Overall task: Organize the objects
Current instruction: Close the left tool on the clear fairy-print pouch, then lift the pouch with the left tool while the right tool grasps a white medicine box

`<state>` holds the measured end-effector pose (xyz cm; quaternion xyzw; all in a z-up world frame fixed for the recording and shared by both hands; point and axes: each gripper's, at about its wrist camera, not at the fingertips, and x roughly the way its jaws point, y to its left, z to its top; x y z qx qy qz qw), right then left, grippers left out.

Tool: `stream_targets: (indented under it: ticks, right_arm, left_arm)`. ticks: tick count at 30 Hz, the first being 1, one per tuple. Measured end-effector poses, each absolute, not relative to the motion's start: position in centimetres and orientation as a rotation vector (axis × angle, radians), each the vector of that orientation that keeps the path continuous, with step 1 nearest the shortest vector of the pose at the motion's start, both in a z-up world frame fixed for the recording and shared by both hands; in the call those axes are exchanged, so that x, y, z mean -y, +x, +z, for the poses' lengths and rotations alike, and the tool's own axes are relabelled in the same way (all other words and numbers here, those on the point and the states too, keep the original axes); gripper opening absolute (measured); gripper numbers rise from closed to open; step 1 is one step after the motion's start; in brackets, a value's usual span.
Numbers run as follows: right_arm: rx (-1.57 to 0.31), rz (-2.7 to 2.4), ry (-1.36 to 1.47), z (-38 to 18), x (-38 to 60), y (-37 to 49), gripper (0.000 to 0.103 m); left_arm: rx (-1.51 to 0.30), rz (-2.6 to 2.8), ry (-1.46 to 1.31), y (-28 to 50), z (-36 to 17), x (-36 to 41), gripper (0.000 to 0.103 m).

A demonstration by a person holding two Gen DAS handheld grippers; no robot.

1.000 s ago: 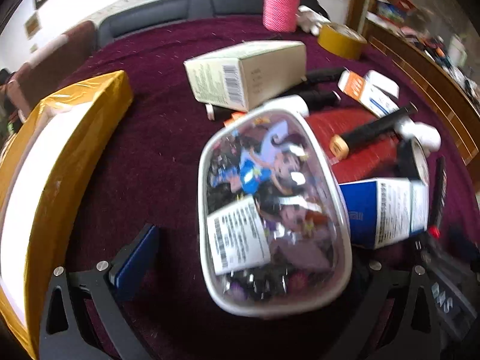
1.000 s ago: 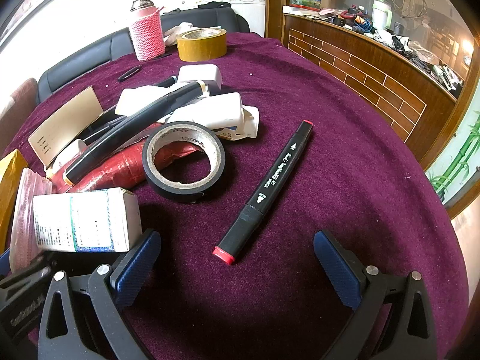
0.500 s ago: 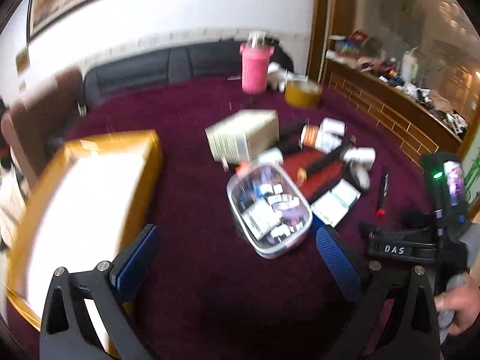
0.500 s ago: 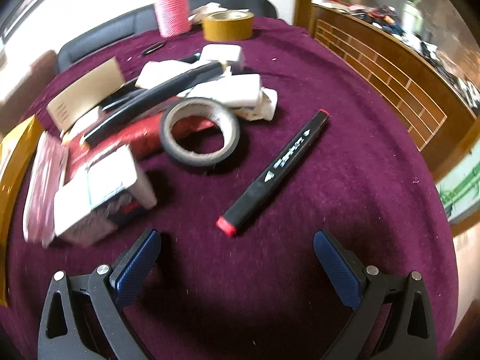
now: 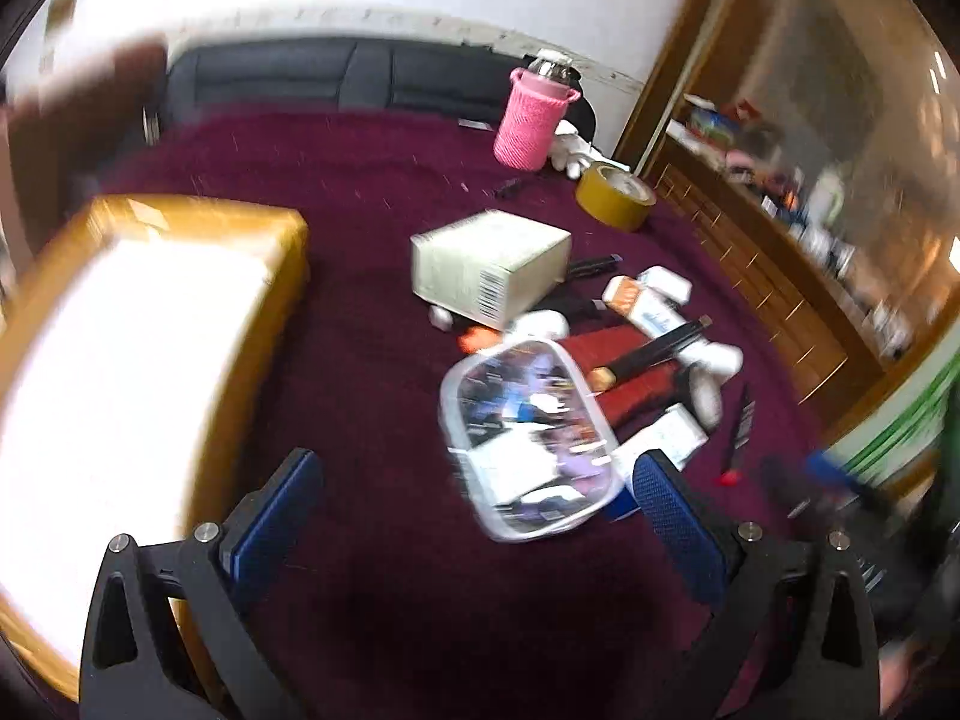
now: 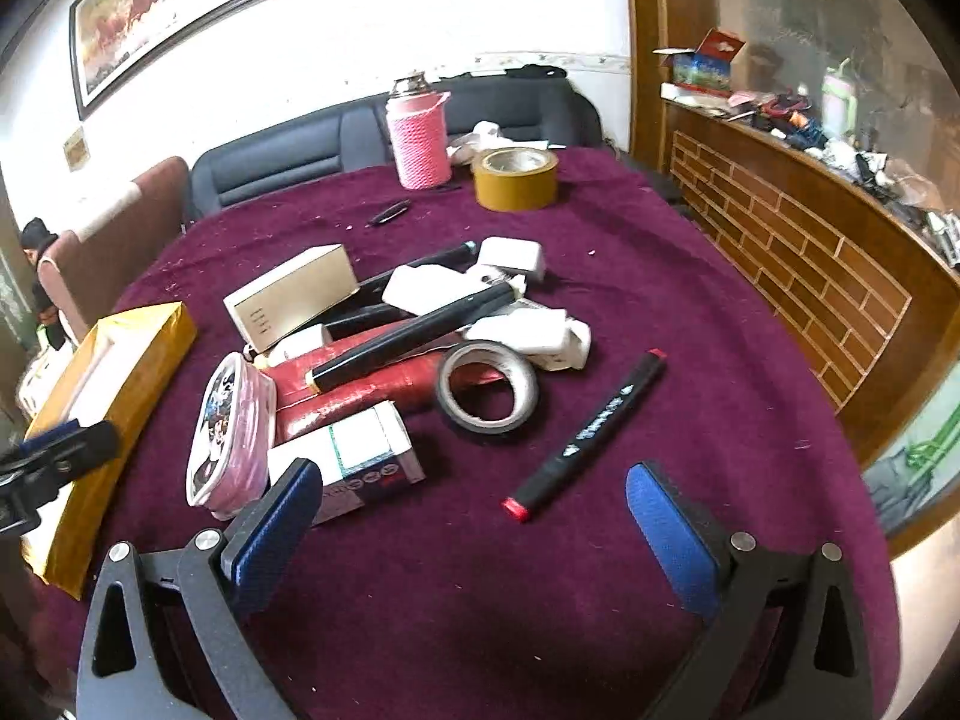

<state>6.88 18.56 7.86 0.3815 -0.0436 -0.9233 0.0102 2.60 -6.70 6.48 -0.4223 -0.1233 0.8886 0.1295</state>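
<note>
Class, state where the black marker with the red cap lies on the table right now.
In the right wrist view the black marker lies alone on the purple cloth, right of the black tape roll, ahead of the open right gripper.

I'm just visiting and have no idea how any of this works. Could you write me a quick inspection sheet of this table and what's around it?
Surface: round table under a dark purple cloth, flecked with crumbs.
Job's things: gold box open at the left; black marker lying alone; black tape roll, pouch and small cartons heaped mid-table.
Clutter: pink flask and brown tape roll at the far edge.
Grippers: left gripper and right gripper both open, holding nothing.
Cables: nothing seen.
Surroundings: dark sofa, framed picture, wooden counter loaded with oddments.
</note>
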Motion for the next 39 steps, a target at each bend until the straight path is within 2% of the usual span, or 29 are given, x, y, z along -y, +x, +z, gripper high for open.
stream_targets:
  ticks: [2, 9, 13, 15, 16, 17, 25, 32, 39]
  right_arm:
    - [0.170, -2.847, 1.218, 7.0, -18.4, 6.7, 0.103]
    - [0.308, -2.794, 1.282, 5.2, -20.4, 6.4, 0.103]
    - [0.343, -2.788, 1.273, 5.2, -20.9, 6.5, 0.103]
    - [0.352, -2.773, 1.256, 5.4, -20.7, 6.7, 0.103]
    - [0.350, -2.769, 1.252, 5.5, -20.7, 6.8, 0.103]
    - [0.344, -2.766, 1.244, 5.6, -20.5, 6.9, 0.103]
    - [0.330, -2.715, 1.250, 5.8, -19.1, 6.8, 0.103]
    - [0.452, -2.594, 1.311, 5.3, -17.6, 5.6, 0.103]
    - [0.536, -2.638, 1.461, 4.0, -15.5, 2.3, 0.101]
  left_arm:
    - [0.445, 2.538, -1.252, 1.5, 5.5, 5.9, 0.103]
    - [0.416, 2.514, -1.360, -1.1, 1.7, 2.8, 0.103]
    - [0.321, 2.543, -1.347, -1.5, 1.5, 1.1, 0.103]
    - [0.318, 2.530, -1.342, -1.5, 1.6, 1.0, 0.096]
    - [0.329, 2.522, -1.322, -1.3, 1.8, 1.3, 0.082]
    - [0.332, 2.517, -1.328, -1.4, 1.9, 1.6, 0.075]
    - [0.391, 2.514, -1.256, 1.3, 4.1, 3.9, 0.075]
    - [0.383, 2.605, -1.045, 7.4, 9.1, 7.4, 0.076]
    - [0.340, 2.678, -0.971, 11.0, 10.6, 11.2, 0.076]
